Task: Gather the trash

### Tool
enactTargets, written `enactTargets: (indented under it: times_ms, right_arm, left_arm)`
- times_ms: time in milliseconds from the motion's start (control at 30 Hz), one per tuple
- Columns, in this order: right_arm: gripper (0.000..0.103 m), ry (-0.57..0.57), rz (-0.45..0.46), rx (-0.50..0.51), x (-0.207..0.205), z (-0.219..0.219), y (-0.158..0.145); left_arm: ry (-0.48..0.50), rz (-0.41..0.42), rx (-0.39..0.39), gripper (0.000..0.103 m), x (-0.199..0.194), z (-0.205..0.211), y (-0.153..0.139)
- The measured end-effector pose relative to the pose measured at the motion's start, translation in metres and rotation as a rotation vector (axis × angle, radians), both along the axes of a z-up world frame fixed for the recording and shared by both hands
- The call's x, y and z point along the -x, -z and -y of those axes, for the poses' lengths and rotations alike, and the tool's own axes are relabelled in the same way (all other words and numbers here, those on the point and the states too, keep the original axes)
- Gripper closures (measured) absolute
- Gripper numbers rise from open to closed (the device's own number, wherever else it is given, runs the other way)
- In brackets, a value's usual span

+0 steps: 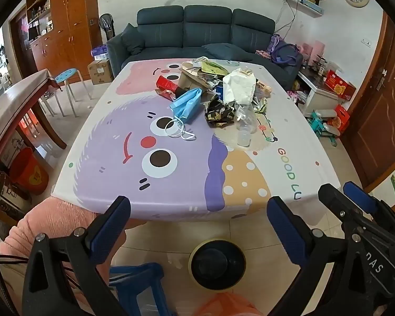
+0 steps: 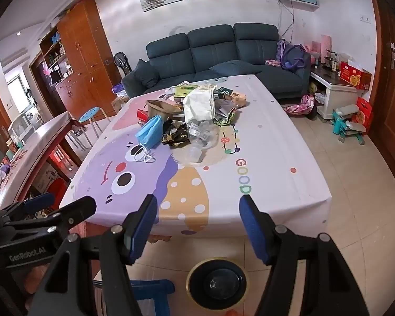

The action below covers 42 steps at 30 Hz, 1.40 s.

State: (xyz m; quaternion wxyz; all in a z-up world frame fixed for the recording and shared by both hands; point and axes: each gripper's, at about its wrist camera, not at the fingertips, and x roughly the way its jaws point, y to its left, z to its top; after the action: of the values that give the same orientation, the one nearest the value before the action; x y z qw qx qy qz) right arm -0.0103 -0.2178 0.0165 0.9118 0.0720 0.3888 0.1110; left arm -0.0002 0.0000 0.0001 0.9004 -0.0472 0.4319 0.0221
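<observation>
A: Trash is being seen heaped mid-table (image 1: pixel 171 184): blue face mask (image 1: pixel 187 102), crumpled wrapper (image 1: pixel 220 112), clear bottle (image 1: pixel 245 123).

B: Left gripper (image 1: pixel 197 216) and right gripper (image 2: pixel 197 223) are being held spread, empty, short of it. The light, limp mask is probably best pinched at its folded body.

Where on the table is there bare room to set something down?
Free: the near half of the table, from the near edge up to the mask; also the far left corner. Crowded: the trash pile at far centre-right, with the clear bottle beside it.
</observation>
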Motion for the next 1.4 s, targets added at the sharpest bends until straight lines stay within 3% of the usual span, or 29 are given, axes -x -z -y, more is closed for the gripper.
enactTargets:
  times_ms: [1400]
  right_arm:
    - [0.038,-0.024,0.080,0.001,0.009,-0.002,-0.015]
  left_arm:
    - [-0.004,0.053,-0.028,0.001,0.005,-0.001,-0.010]
